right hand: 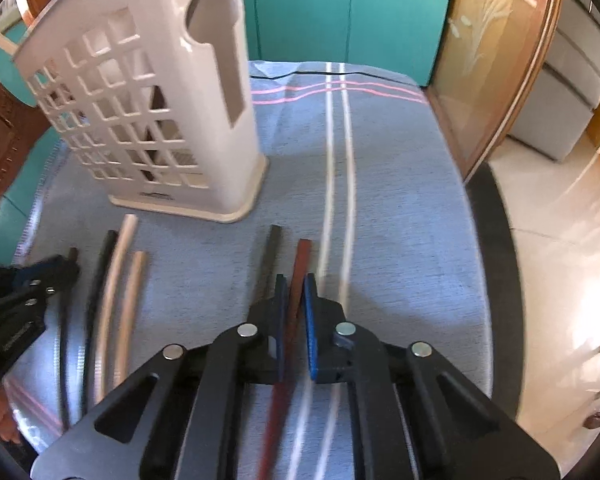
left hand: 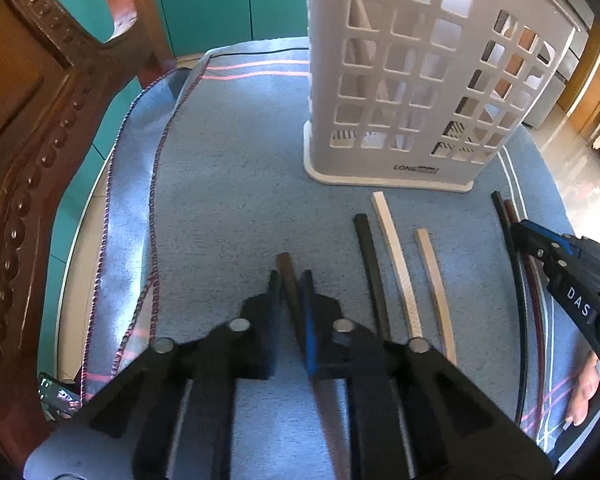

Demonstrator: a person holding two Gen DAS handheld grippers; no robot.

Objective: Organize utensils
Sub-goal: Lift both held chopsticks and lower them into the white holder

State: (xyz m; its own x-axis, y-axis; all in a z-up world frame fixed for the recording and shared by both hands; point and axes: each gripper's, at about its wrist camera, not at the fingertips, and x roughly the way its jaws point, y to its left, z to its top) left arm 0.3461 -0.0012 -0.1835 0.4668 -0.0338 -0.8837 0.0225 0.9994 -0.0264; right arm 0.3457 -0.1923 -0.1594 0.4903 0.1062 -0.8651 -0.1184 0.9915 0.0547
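The jaws of the left gripper (left hand: 290,280) are closed on a dark brown chopstick (left hand: 288,276), which sticks out past the tips. The jaws of the right gripper (right hand: 296,284) are closed on a reddish-brown chopstick (right hand: 300,272) the same way.

The biggest thing is the worktop, covered by a soft blue cloth (left hand: 228,168) with pink and white stripes and a stitched edge. On it stands a tall pale plastic utensil holder (left hand: 404,92), made like a grid with many square holes and a flat base. One side has a big cutout shaped like a spoon (right hand: 220,40).

In front of the holder lie more thin, straight chopsticks, side by side but apart. Just right of the left gripper are a black chopstick (left hand: 374,272), a long pale wooden chopstick (left hand: 396,264) and a shorter pale chopstick (left hand: 434,280). Another black chopstick (right hand: 270,256) lies just left of the one in the right gripper.

A carved dark wood chair (left hand: 28,152) stands at the left edge of the worktop. Teal cabinet doors (right hand: 340,12) are behind. Part of a hand (left hand: 584,392) shows under the right gripper.
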